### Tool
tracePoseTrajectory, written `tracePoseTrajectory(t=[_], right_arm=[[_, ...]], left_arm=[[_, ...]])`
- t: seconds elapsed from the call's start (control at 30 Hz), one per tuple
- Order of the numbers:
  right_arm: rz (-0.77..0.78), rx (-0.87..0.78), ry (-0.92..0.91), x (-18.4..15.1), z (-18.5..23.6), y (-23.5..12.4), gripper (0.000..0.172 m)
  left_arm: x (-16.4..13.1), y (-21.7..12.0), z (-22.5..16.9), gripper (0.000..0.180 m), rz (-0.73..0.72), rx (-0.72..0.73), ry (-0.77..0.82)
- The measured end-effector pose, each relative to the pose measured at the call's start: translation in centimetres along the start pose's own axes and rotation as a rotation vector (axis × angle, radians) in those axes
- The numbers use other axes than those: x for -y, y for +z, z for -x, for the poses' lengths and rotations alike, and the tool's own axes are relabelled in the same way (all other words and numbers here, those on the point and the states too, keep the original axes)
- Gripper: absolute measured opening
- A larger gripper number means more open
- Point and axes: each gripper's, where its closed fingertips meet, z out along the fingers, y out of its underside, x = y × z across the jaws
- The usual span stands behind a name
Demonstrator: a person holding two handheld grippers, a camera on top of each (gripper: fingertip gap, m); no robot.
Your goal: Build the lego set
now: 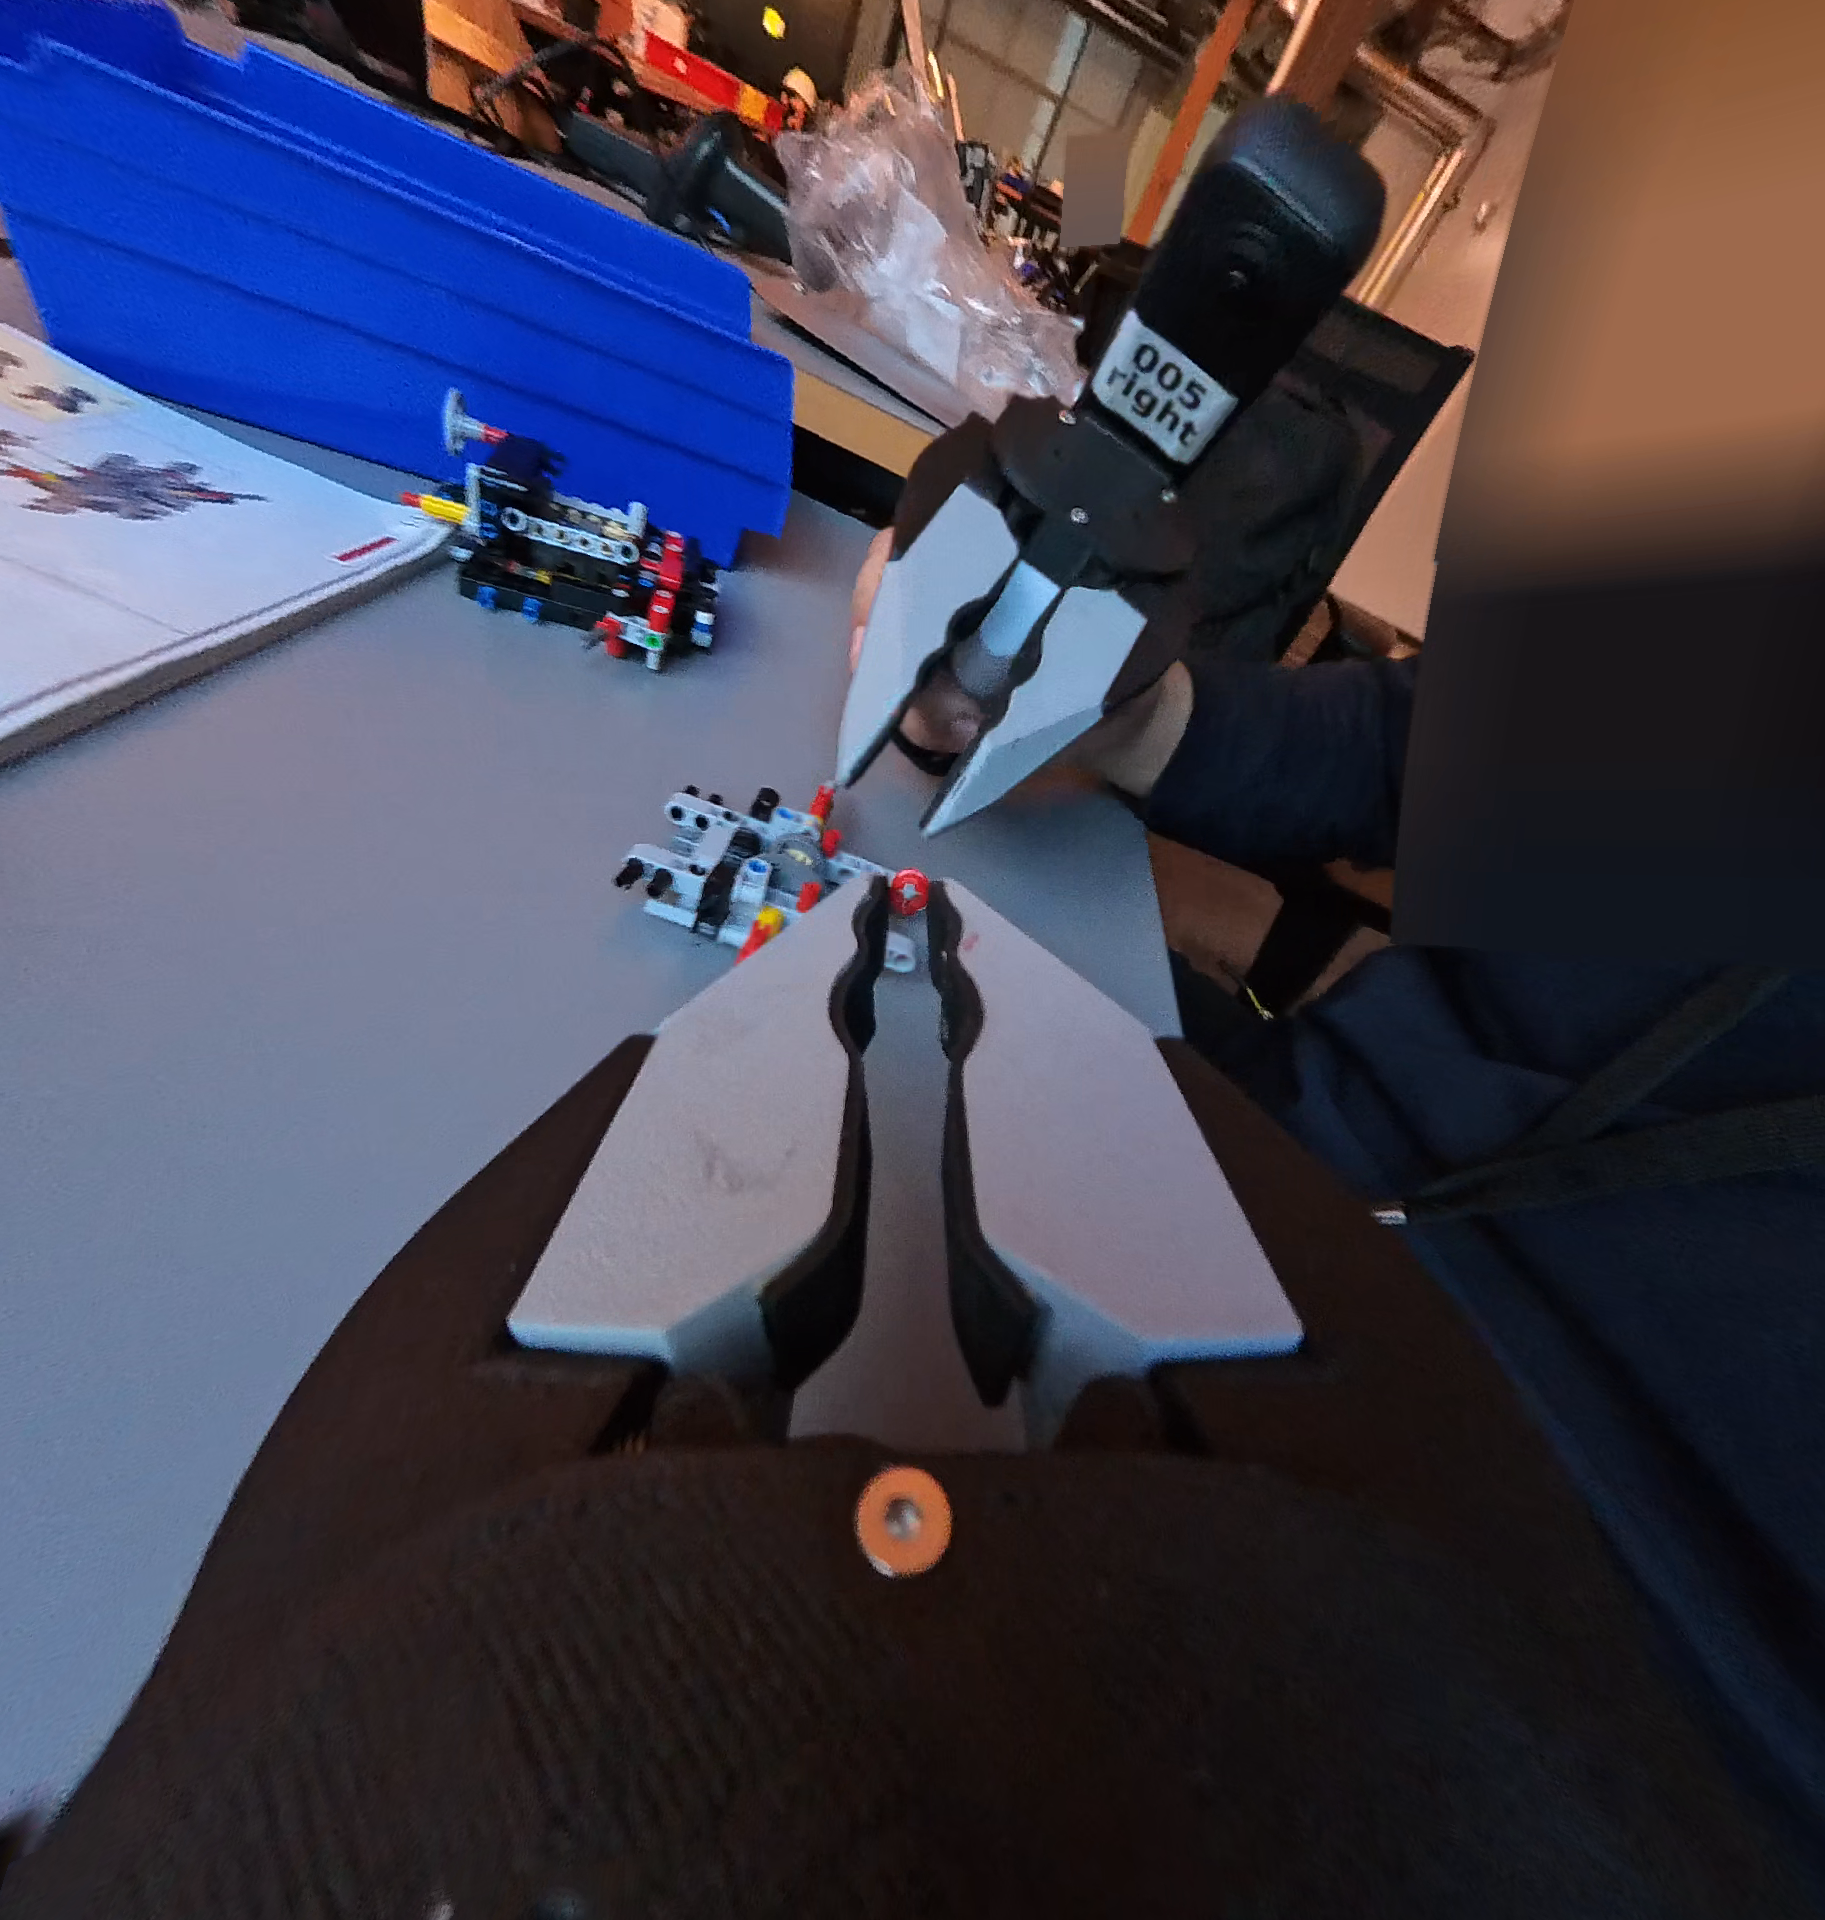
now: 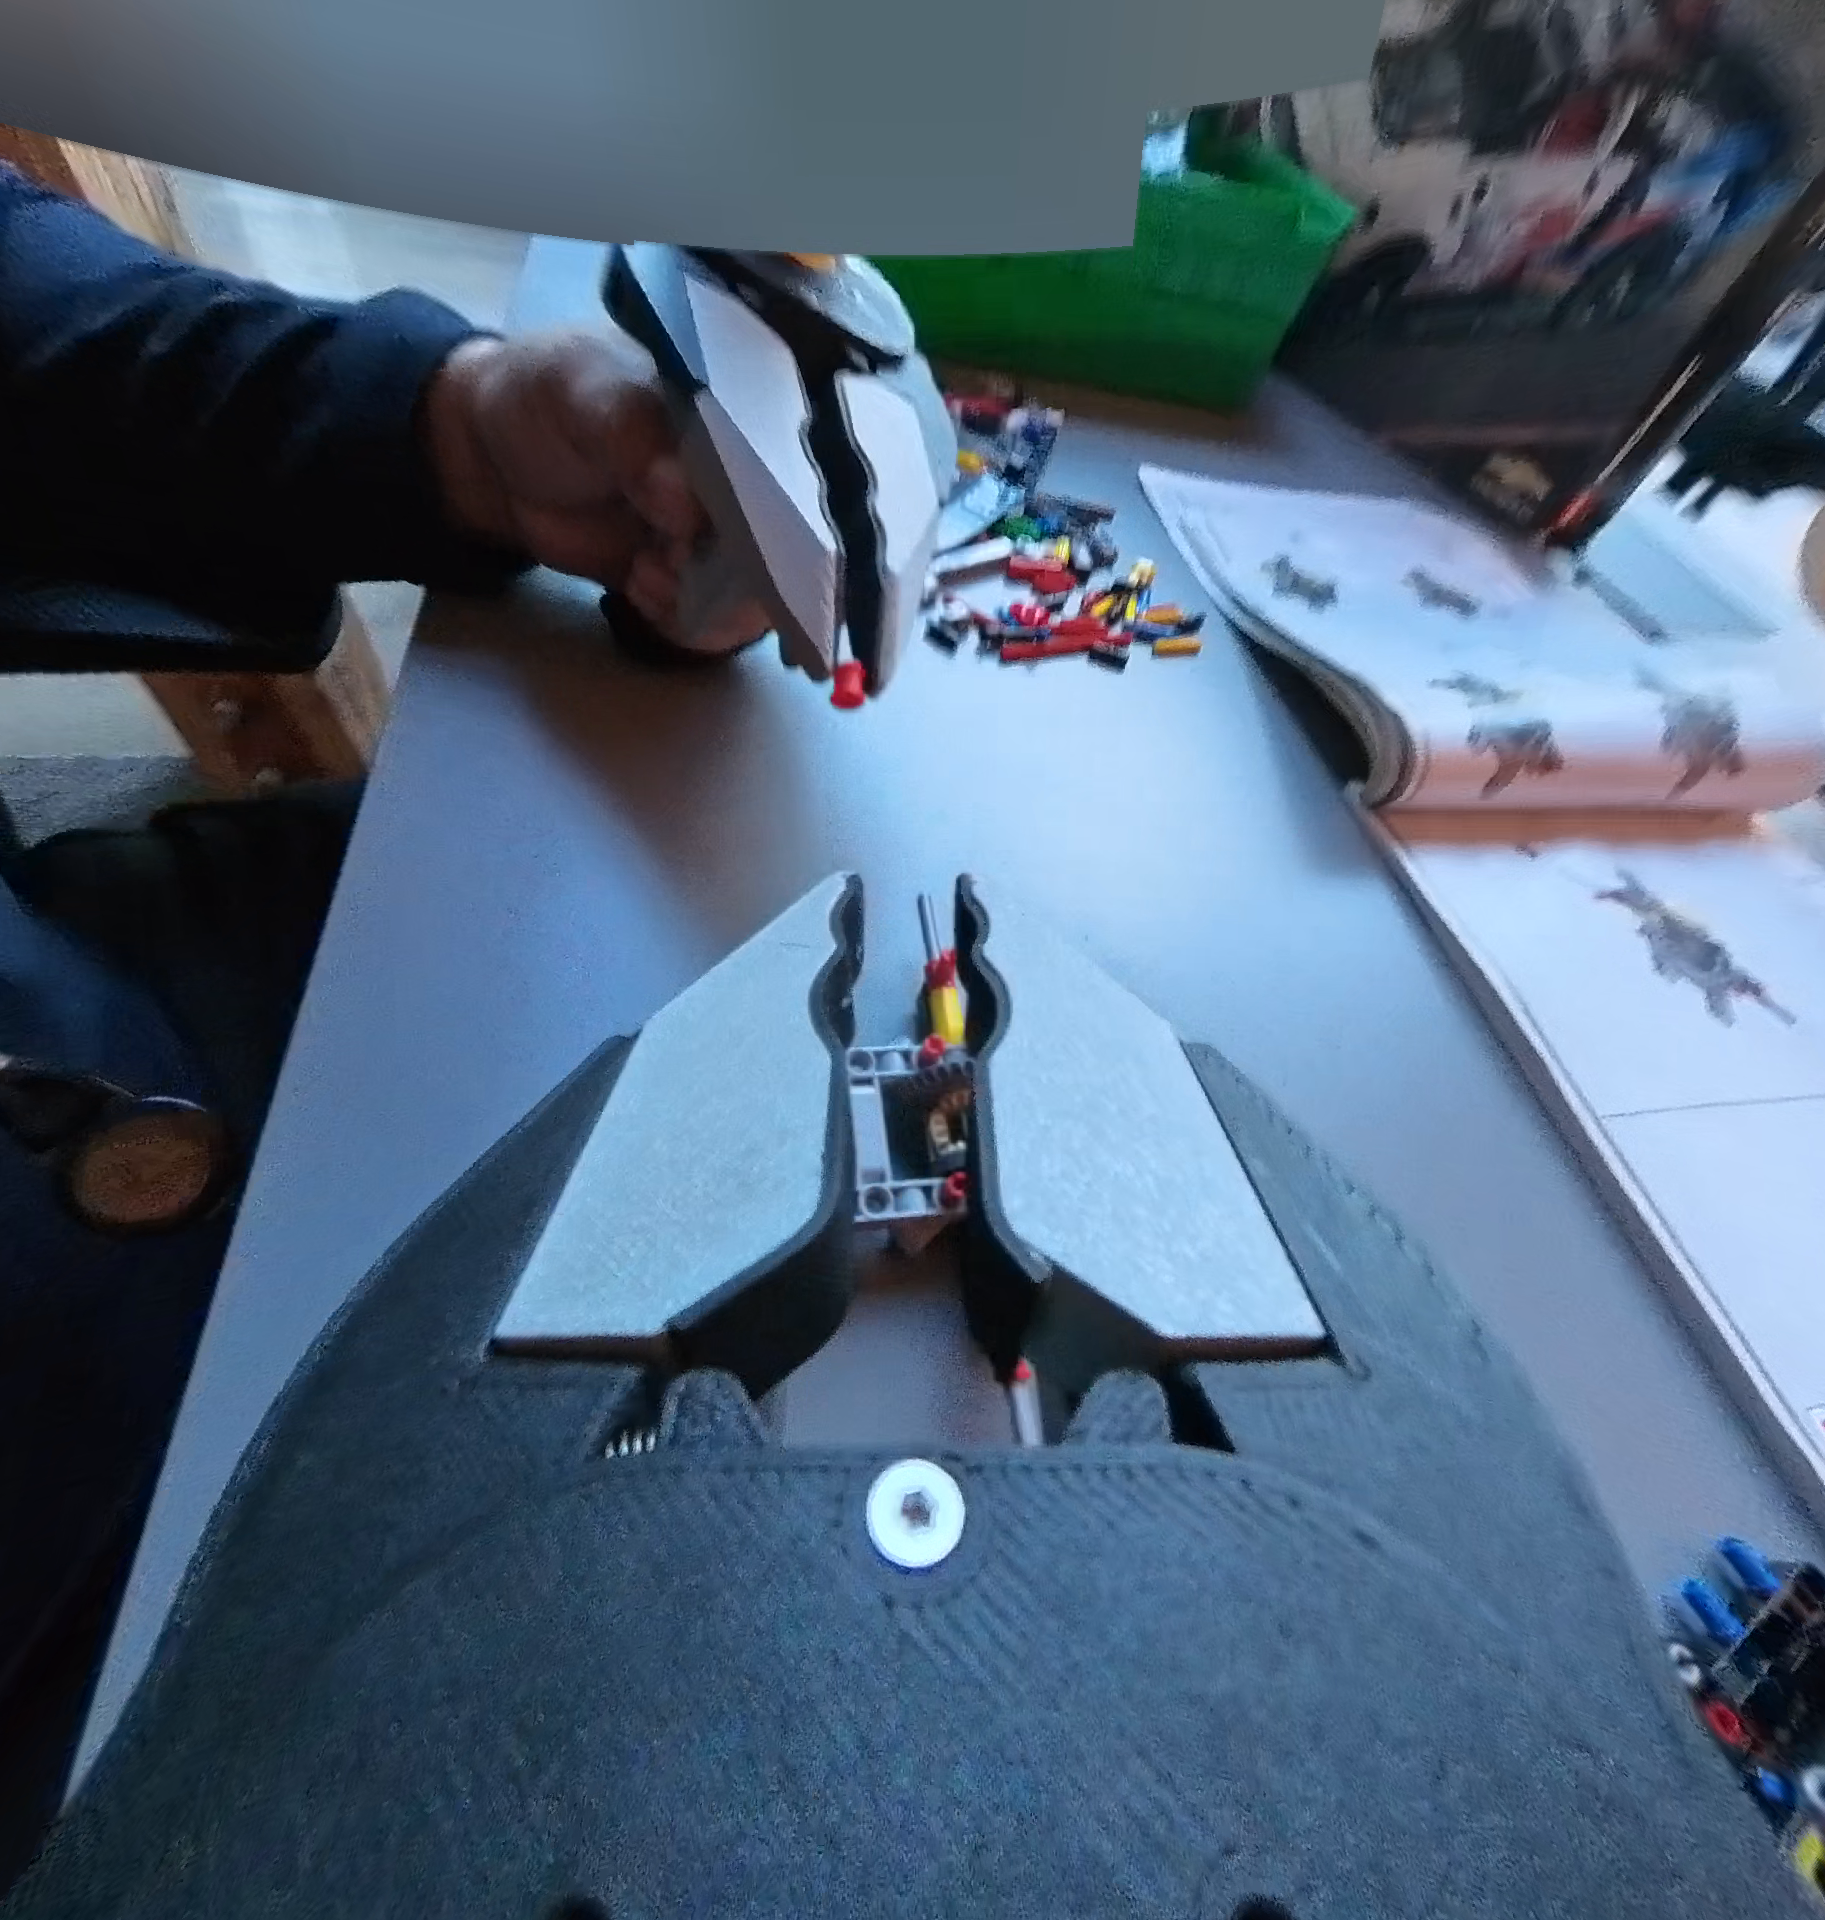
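Note:
My left gripper [image 1: 908, 900] is shut on a small red bush piece [image 1: 910, 894] at its tips, held a little above the grey table [image 1: 316, 935]. The right wrist view shows the same gripper [image 2: 854, 649] pinching that red piece [image 2: 848, 683], which sits on a thin grey axle. A small grey and white brick assembly [image 1: 742, 862] lies on the table just beyond my left fingertips. My right gripper [image 1: 887, 805] hovers over it with fingers apart and nothing between them; one tip is close to a red pin on the assembly. In its own view, the right gripper [image 2: 908, 894] is open above the assembly [image 2: 892, 1132].
A blue bin [image 1: 368, 291] and a larger black assembly [image 1: 586, 561] stand at the back left. An open instruction booklet [image 2: 1510, 665] lies along the right side. Loose pieces [image 2: 1064, 603] lie near a green bin [image 2: 1116, 301]. A person's hand [image 2: 565, 468] holds the left gripper. My right fingertips sit around 5 cm from my left ones.

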Motion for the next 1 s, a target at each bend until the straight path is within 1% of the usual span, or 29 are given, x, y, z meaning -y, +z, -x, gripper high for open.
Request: tracePoseTrajectory(t=[0.07,0.13,0.2,0.33,0.43,0.5,0.6,0.7,0.77,0.9,1.0], right_arm=[[0.084,0.05,0.041,-0.4,-0.5,1.0,0.023],[0.19,0.098,0.057,-0.9,-0.7,2.1,0.025],[0.314,0.14,0.035,-1.9,-0.5,3.1,0.024],[0.473,0.152,-0.065,-3.9,-0.7,4.4,0.014],[0.546,0.179,-0.086,-4.9,-0.5,4.7,0.011],[0.586,0.195,-0.103,-5.5,-0.2,4.6,0.005],[0.576,0.188,-0.126,-5.4,-0.2,4.8,0.004],[0.521,0.222,-0.101,-4.7,0.2,4.7,0.004],[0.438,0.254,-0.05,-3.5,0.4,4.5,0.004],[0.203,0.289,0.059,-0.1,0.6,4.0,0.004],[0.124,0.273,0.053,0.9,0.8,3.7,0.004]], left_arm=[[0.1,-0.7,0.6,0.004,-0.002,0.03,0.016],[0.1,-1.2,0.9,0.004,-0.007,0.049,0.034],[0.4,-1.5,0.8,0.004,-0.026,0.041,0.033],[0.6,-1.9,0.8,0.004,-0.044,0.031,0.029],[0.5,-2.0,0.7,0.004,-0.04,0.04,0.046],[0.4,-1.9,0.7,0.004,-0.037,0.043,0.045],[0.4,-1.9,0.6,0.004,-0.037,0.038,0.045],[0.4,-1.9,0.4,0.004,-0.036,0.035,0.058],[0.5,-1.9,0.2,0.005,-0.043,0.021,0.063],[1.3,-1.8,-0.2,0.004,-0.108,-0.015,0.027],[1.7,-1.7,-0.2,0.004,-0.145,-0.041,-0.024]])
